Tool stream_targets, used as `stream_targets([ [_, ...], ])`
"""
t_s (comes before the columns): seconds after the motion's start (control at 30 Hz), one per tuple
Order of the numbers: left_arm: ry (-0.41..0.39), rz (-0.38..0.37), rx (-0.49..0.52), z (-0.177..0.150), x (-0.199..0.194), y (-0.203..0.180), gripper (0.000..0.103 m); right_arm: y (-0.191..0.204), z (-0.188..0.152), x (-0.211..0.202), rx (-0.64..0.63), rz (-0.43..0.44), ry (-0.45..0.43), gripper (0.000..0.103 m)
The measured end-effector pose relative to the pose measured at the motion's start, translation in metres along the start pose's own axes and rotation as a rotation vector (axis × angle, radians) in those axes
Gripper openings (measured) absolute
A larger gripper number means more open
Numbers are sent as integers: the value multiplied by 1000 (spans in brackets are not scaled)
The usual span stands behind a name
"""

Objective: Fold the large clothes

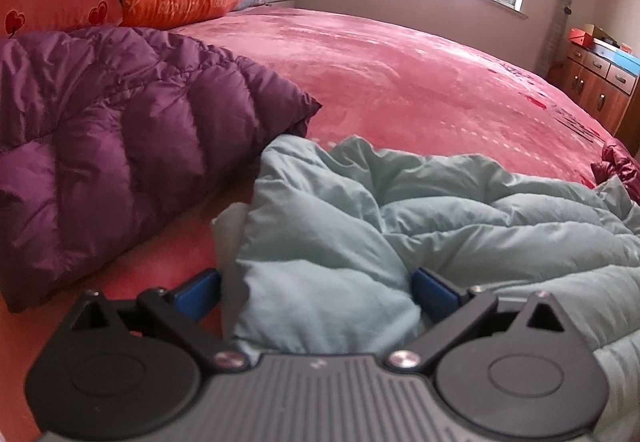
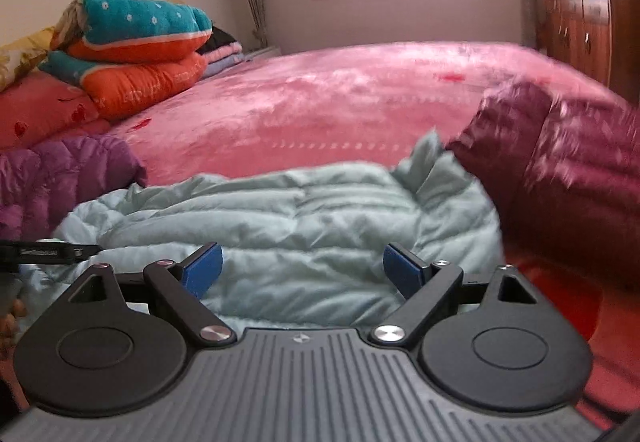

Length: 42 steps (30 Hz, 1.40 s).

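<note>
A pale blue-green quilted jacket (image 1: 440, 226) lies crumpled on the pink bed cover (image 1: 400, 73). My left gripper (image 1: 316, 294) is down at the jacket's near left end with its jaws spread wide. A puffy fold of the jacket fills the gap between the blue pads (image 1: 200, 294), and the pads do not squeeze it. In the right wrist view the same jacket (image 2: 288, 209) stretches across the middle. My right gripper (image 2: 302, 274) hovers over its near edge, open, with nothing clamped between its fingers.
A purple down jacket (image 1: 120, 145) lies left of the pale one, and a maroon jacket (image 2: 560, 177) lies to its right. Folded quilts (image 2: 136, 49) are stacked at the bed's head. A wooden cabinet (image 2: 580, 29) stands beyond the far right side. A window is behind.
</note>
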<state>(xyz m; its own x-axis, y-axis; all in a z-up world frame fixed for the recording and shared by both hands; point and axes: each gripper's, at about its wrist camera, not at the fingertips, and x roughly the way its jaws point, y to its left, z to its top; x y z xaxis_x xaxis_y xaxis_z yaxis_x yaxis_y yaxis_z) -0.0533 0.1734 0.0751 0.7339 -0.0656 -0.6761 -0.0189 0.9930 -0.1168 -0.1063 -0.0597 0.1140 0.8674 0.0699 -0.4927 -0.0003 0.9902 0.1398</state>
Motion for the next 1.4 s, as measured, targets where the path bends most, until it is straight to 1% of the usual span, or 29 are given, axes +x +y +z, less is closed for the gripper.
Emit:
stream_targets([
  [0.07, 4, -3, -4, -1, 2, 0, 103, -4, 0, 5, -5, -34, 10, 103],
  [0.13, 11, -9, -4, -2, 4, 1, 103, -13, -3, 16, 24, -44, 50, 103],
  [0.23, 21, -20, -26, -3, 8, 4, 103, -22, -10, 25, 44, -32, 68, 103],
  [0.3, 24, -25, -45, -3, 7, 5, 103, -22, -9, 26, 43, -32, 73, 103],
  [0.37, 15, -26, -41, 0, 0, 5, 101, -23, -4, 23, 44, -28, 73, 103],
  [0.47, -44, -41, -14, 10, -19, 3, 101, -32, 6, 15, 94, 4, 32, 103],
  [0.53, -78, -80, -20, 21, -29, 3, 101, -42, 15, 7, 139, 18, -13, 103],
  [0.6, -111, -117, -16, 35, -35, -2, 101, -54, 24, 3, 172, 4, -47, 103],
  [0.7, -134, -154, 17, 55, -31, -19, 102, -72, 36, 9, 205, -10, -61, 103],
  [0.8, -123, -170, 59, 67, -13, -44, 102, -84, 44, 18, 221, -20, -70, 103],
  [0.93, -97, -254, 91, 65, 2, -81, 102, -87, 47, 33, 218, 43, -65, 103],
  [1.03, -79, -297, 130, 58, 13, -109, 102, -85, 47, 51, 216, 102, -27, 103],
  [1.1, -65, -298, 160, 53, 24, -122, 102, -84, 46, 65, 201, 118, 14, 103],
  [1.13, -55, -289, 171, 51, 30, -126, 102, -78, 44, 67, 191, 104, 40, 103],
  [1.17, -39, -274, 179, 48, 37, -129, 102, -79, 41, 74, 189, 81, 63, 103],
  [1.23, -10, -263, 175, 41, 46, -126, 102, -85, 37, 83, 210, 67, 94, 103],
  [1.33, -3, -255, 138, 35, 56, -118, 102, -92, 32, 89, 263, 76, 88, 103],
  [1.4, -9, -255, 131, 33, 61, -118, 102, -93, 31, 92, 281, 76, 84, 103],
])
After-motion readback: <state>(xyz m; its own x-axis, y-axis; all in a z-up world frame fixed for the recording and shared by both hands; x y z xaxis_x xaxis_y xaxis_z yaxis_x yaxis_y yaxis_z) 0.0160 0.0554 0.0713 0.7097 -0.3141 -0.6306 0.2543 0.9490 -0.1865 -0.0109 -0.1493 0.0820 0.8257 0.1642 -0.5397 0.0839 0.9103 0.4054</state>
